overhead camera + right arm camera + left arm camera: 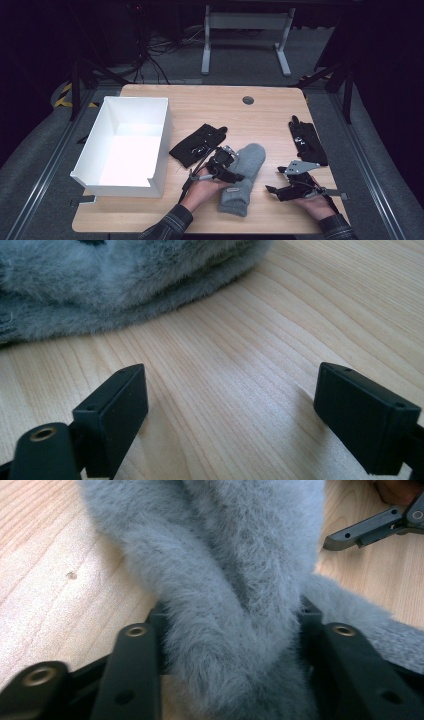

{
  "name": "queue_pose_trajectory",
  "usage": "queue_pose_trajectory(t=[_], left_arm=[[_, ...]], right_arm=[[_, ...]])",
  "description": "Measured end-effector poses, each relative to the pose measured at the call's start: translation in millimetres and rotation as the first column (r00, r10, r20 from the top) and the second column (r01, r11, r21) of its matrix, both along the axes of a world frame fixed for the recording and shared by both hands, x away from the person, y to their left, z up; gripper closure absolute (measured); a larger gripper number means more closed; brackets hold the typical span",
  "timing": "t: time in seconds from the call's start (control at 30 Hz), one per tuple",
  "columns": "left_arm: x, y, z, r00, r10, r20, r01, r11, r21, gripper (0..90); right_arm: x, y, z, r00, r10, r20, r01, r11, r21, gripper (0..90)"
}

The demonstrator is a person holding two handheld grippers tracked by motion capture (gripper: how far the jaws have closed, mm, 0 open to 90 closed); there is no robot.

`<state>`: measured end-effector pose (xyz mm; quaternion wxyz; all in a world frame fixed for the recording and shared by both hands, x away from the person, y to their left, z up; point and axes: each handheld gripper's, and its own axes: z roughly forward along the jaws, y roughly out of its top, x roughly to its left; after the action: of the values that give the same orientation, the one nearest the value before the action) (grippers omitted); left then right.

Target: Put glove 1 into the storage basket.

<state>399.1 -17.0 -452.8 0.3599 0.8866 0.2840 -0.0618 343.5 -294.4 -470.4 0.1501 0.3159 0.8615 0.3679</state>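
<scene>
The grey fuzzy sock [243,179] lies near the table's [260,115] front edge, long axis running away from the person, slightly rightward. The left gripper [235,176] comes in low from its left and pinches it — seemingly a bunched fold. The right gripper [270,189] rests alongside, jaws spread, holding nothing.

We see bare wood along the tabletop's [260,112] far edge and between the grey sock [243,177] and black glove [307,141] near the right edge. The white box [125,145] blocks the left side, with another black glove [197,145] just beside it.
</scene>
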Motion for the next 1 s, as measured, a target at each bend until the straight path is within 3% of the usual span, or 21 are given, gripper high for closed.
queue_pose_trajectory(t=[0.1,0.33,0.5,0.7,0.77,0.83,1.0], left_arm=[[-1.8,-0.1,2.4,0.9999,0.003,0.011,-0.003,1.0000,0.000,61.9],[0.3,4.6,10.7,0.9999,-0.011,-0.005,0.010,0.9994,-0.033,63.5],[-1.1,7.6,22.5,0.9997,-0.013,0.020,0.014,0.9993,-0.034,63.6],[-1.4,17.9,42.2,0.9986,0.012,0.052,-0.009,0.9979,-0.064,63.5],[-0.5,25.0,56.9,0.9968,0.027,0.076,-0.021,0.9973,-0.070,63.5],[-0.4,26.7,60.5,0.9963,0.031,0.080,-0.025,0.9971,-0.072,63.4],[2.0,41.0,85.5,0.9916,0.069,0.109,-0.058,0.9938,-0.095,63.4]], right_arm=[[0.0,0.0,0.0,1.0000,0.000,0.000,0.000,1.000,0.000,14.3],[0.1,0.0,0.0,1.0000,0.000,0.000,0.000,1.000,0.000,14.3],[0.1,0.1,0.0,1.0000,0.000,0.000,0.000,1.000,0.000,14.2],[0.1,0.1,0.0,1.0000,0.000,0.000,0.000,1.000,0.000,14.3],[0.1,0.0,0.0,1.0000,0.000,0.000,0.000,1.000,0.000,14.2],[0.1,0.0,0.0,1.0000,-0.001,0.000,0.001,1.000,-0.001,14.2],[0.1,0.3,0.0,1.0000,-0.003,0.001,0.003,1.000,-0.002,13.9]])
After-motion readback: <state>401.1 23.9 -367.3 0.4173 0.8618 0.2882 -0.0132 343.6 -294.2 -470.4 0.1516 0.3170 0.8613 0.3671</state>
